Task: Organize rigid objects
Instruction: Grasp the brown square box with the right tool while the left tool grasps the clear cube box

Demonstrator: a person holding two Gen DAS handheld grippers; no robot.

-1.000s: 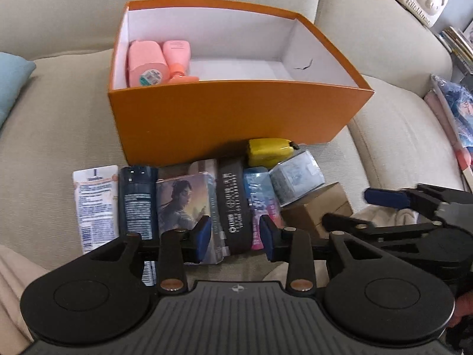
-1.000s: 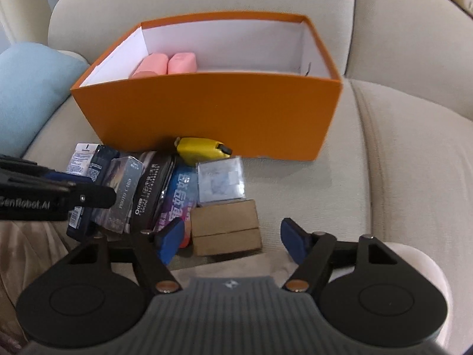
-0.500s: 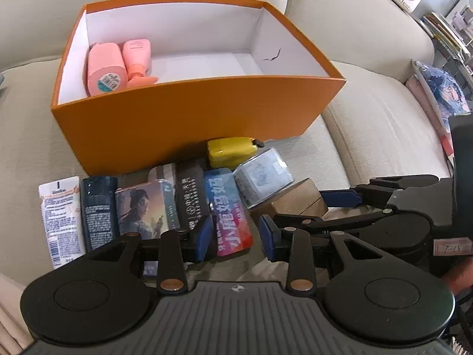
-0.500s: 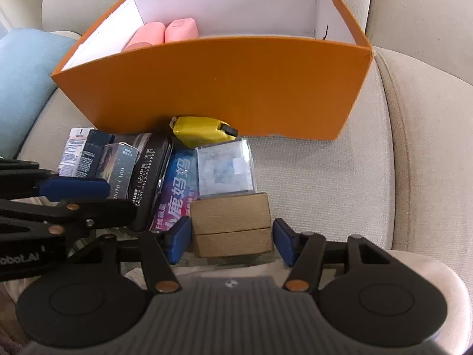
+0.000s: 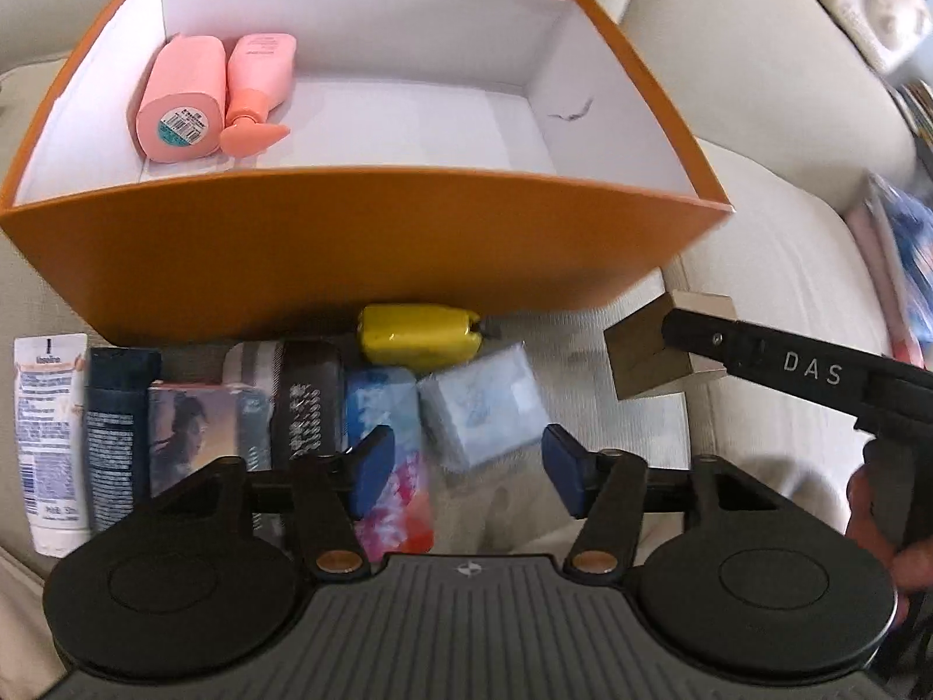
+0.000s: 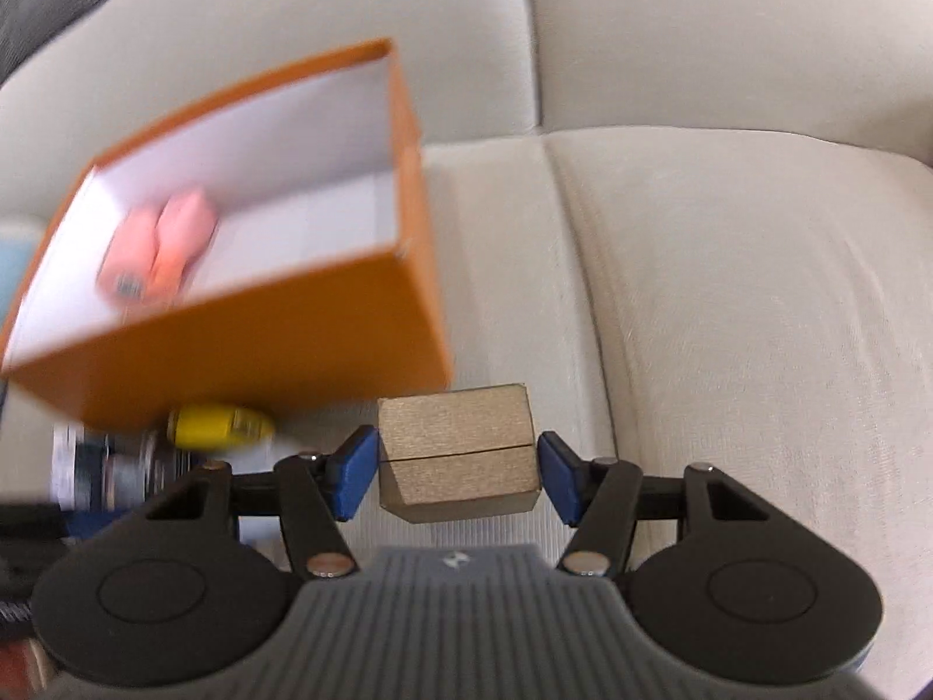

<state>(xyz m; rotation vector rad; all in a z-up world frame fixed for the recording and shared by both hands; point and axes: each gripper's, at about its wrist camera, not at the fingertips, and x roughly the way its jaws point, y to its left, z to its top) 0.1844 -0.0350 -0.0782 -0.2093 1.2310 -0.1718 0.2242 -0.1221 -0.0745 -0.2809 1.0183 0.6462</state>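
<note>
An orange box (image 5: 350, 256) with a white inside stands on the sofa and holds two pink bottles (image 5: 216, 99). In front of it lie a white tube (image 5: 49, 431), a dark tube (image 5: 119, 420), a picture card box (image 5: 192, 431), a black case (image 5: 306, 396), a colourful packet (image 5: 390, 408), a pale blue clear box (image 5: 484, 402) and a yellow item (image 5: 417, 335). My left gripper (image 5: 466, 466) is open, its jaws opening, with the clear box just ahead between the pads, untouched. My right gripper (image 6: 458, 475) is shut on a brown box (image 6: 458, 449), held off the cushion beside the orange box's right corner.
Beige sofa cushions (image 6: 729, 321) stretch to the right with a seam between them. A blue cushion (image 6: 11, 256) lies left of the orange box. Books and a plush toy (image 5: 874, 17) sit off the sofa's right end. A hand (image 5: 874, 501) holds the right gripper.
The right gripper closed on the brown box, lifted it from the row and carried it right. The left gripper moved right along the row and its jaws widened.
</note>
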